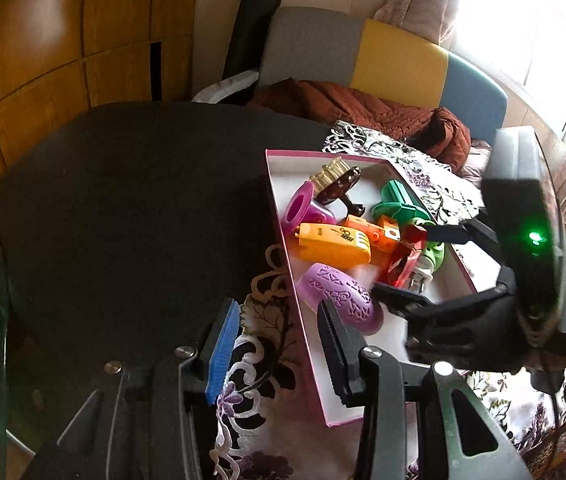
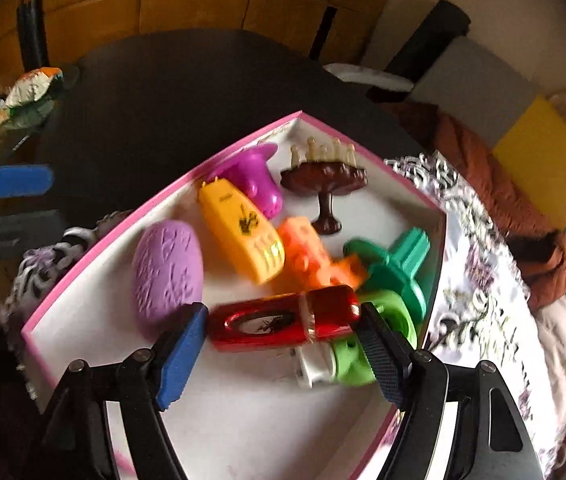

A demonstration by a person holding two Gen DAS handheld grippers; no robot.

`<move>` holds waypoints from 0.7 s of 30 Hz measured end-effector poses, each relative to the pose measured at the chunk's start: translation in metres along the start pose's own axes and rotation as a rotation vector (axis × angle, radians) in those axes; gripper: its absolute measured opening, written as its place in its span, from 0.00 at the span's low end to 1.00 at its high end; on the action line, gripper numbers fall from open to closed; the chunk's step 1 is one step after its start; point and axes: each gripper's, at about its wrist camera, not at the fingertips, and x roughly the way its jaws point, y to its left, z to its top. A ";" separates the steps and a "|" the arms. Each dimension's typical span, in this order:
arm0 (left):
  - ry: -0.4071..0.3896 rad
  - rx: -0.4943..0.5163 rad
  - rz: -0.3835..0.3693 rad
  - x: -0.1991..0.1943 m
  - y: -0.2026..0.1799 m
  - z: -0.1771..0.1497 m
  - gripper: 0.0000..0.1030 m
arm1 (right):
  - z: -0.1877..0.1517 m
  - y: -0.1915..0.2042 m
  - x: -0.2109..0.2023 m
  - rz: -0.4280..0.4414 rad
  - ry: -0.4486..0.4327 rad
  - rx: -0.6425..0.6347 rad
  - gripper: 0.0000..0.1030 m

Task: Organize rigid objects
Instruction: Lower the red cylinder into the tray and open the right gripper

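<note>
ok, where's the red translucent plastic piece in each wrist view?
Left wrist: red translucent plastic piece lies right of centre, inside the pink-rimmed white box, between the right gripper's fingers.
Right wrist: lower centre, between the fingers.
Shared landmark: lilac embossed oval shell, beside it.

- One pink-rimmed box [image 2: 95,248], holding every toy counted below.
- Two purple toys in it: one patterned oval [image 2: 167,268], one magenta cup shape [image 2: 255,176].
- Two orange ones: a phone-like case [image 2: 243,232], a block [image 2: 307,256].
- One red transparent piece [image 2: 279,320].
- Two green pieces [image 2: 399,264].
- One brown cake stand [image 2: 327,184].
</note>
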 end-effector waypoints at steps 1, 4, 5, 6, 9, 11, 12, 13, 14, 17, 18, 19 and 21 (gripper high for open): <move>0.000 -0.001 0.000 0.000 0.000 0.000 0.40 | 0.003 0.002 0.003 -0.010 -0.001 -0.007 0.75; 0.003 -0.003 0.000 0.000 0.001 -0.001 0.40 | 0.006 0.003 0.006 -0.019 -0.008 -0.014 0.74; 0.003 -0.004 0.000 0.000 0.002 -0.001 0.40 | 0.007 0.002 0.007 -0.020 -0.010 -0.007 0.74; 0.003 -0.004 0.001 0.000 0.002 -0.002 0.40 | 0.008 0.002 0.007 -0.020 -0.012 -0.001 0.74; 0.003 -0.008 0.002 0.000 0.003 -0.002 0.40 | 0.008 0.001 0.007 -0.022 -0.020 0.010 0.74; 0.002 -0.011 0.005 0.000 0.004 -0.002 0.40 | 0.007 0.001 0.006 -0.025 -0.022 0.018 0.75; 0.002 -0.011 0.005 0.000 0.004 -0.001 0.40 | 0.006 0.001 0.005 -0.021 -0.026 0.025 0.76; 0.002 -0.012 0.006 0.000 0.004 -0.001 0.40 | 0.006 0.000 0.003 -0.023 -0.033 0.033 0.77; 0.001 -0.011 0.007 0.000 0.004 -0.002 0.40 | 0.005 0.000 0.001 -0.024 -0.038 0.039 0.78; 0.003 -0.011 0.009 -0.001 0.003 -0.002 0.40 | 0.002 0.000 -0.005 -0.020 -0.053 0.059 0.80; 0.002 -0.010 0.009 -0.001 0.003 -0.002 0.40 | 0.001 0.000 -0.007 -0.020 -0.058 0.065 0.80; 0.001 -0.008 0.009 -0.002 0.002 -0.002 0.40 | 0.000 -0.001 -0.009 -0.020 -0.065 0.074 0.80; -0.001 -0.007 0.011 -0.003 0.002 -0.002 0.40 | -0.001 -0.002 -0.016 -0.021 -0.084 0.092 0.82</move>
